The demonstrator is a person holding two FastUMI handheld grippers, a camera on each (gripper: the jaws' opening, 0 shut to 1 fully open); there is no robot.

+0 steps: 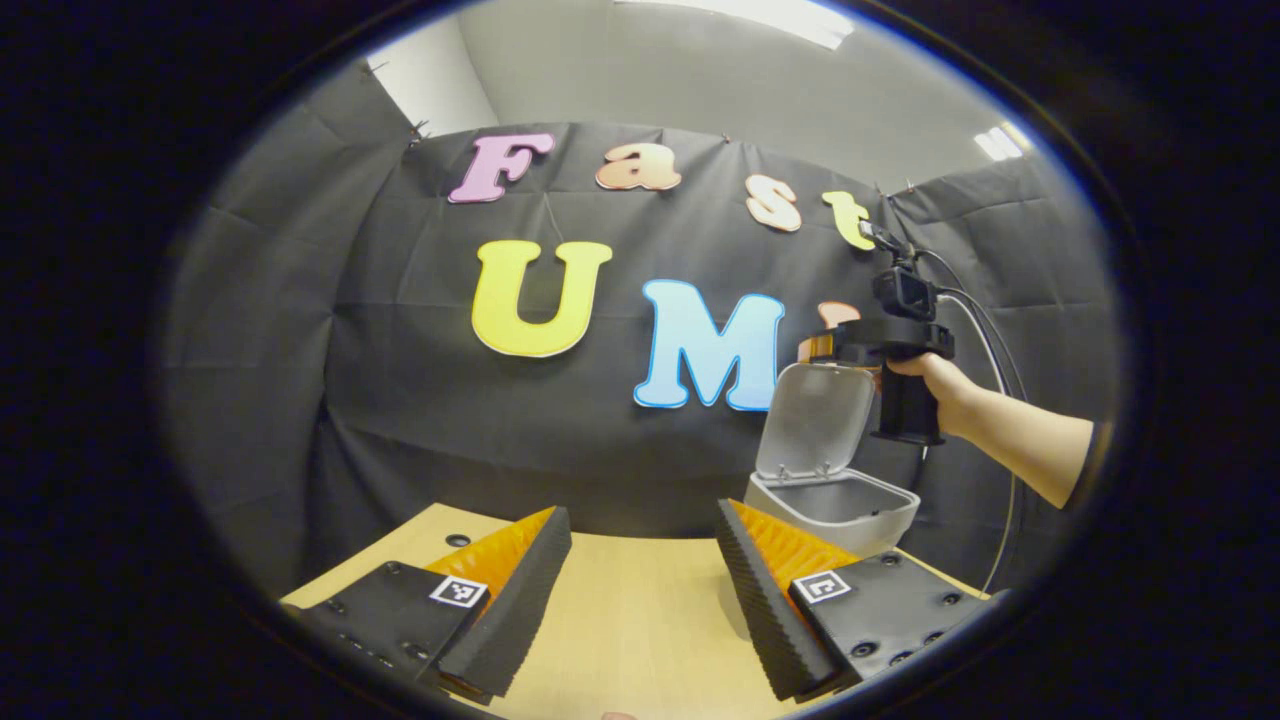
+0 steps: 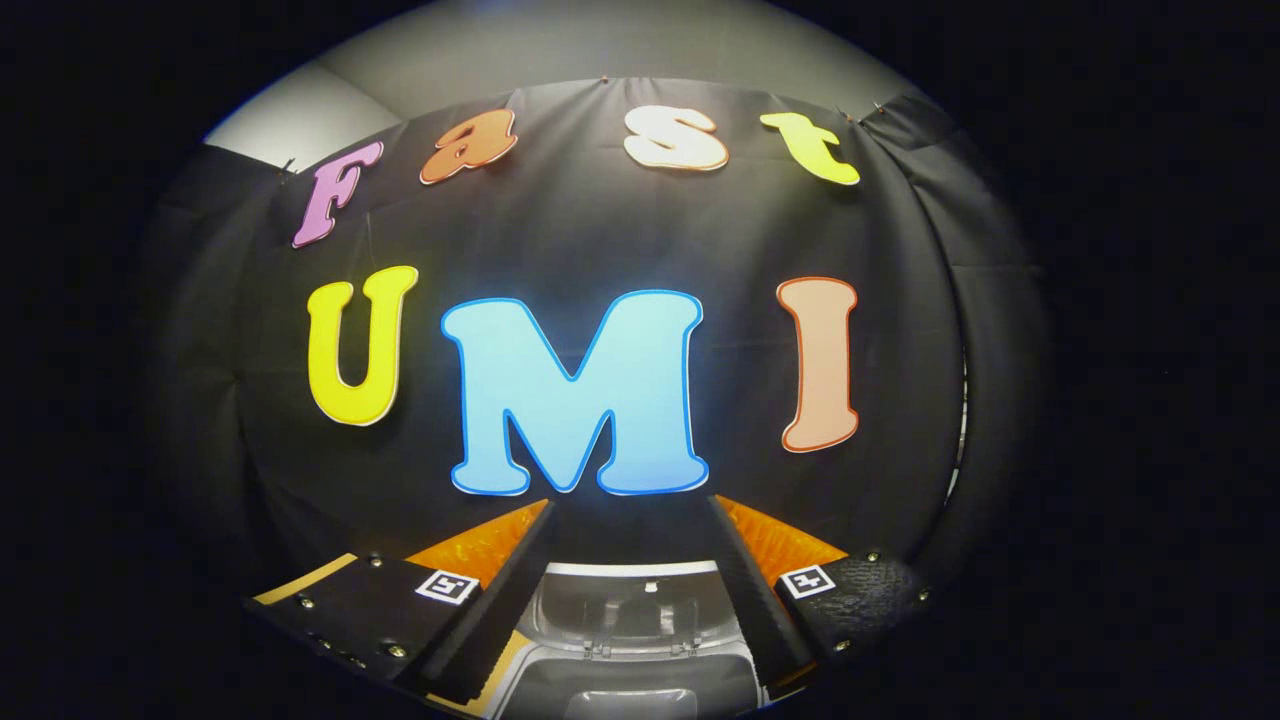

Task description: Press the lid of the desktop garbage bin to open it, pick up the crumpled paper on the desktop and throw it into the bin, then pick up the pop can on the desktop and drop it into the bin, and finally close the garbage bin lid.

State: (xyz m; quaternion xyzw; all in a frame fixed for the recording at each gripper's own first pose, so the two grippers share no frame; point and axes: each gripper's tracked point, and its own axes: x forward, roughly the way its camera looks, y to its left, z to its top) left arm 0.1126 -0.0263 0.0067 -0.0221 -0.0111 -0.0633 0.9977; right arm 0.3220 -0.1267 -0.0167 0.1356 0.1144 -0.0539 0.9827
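The desk (image 1: pixel 640 620) is seen in the left gripper view as a pale wooden top set against the booth wall. No paper or can is found on the part of it that shows; where they lie cannot be told.

The bin (image 1: pixel 835 510) stands at the far right of the desk, close to the wall. Its lid (image 1: pixel 812 418) is raised upright on the rear hinge, so the mouth is left open for a drop. From the right gripper view the bin (image 2: pixel 630 690) is looked down on, with the lid (image 2: pixel 630 605) standing up behind the opening. The inside is too dim for its contents to be told.

The right gripper (image 1: pixel 835 345) is held by a hand (image 1: pixel 940 385) above and just behind the top edge of the lid. It is judged to be placed there either for a release over the mouth or for pushing the lid down. In its own view, the right gripper (image 2: pixel 632 590) has its fingers spread wide, with nothing between them and nothing touched.

The left gripper (image 1: pixel 640 590) is held low over the desk, well apart from the bin, evidently kept out of the way. Its fingers are likewise wide apart and empty.
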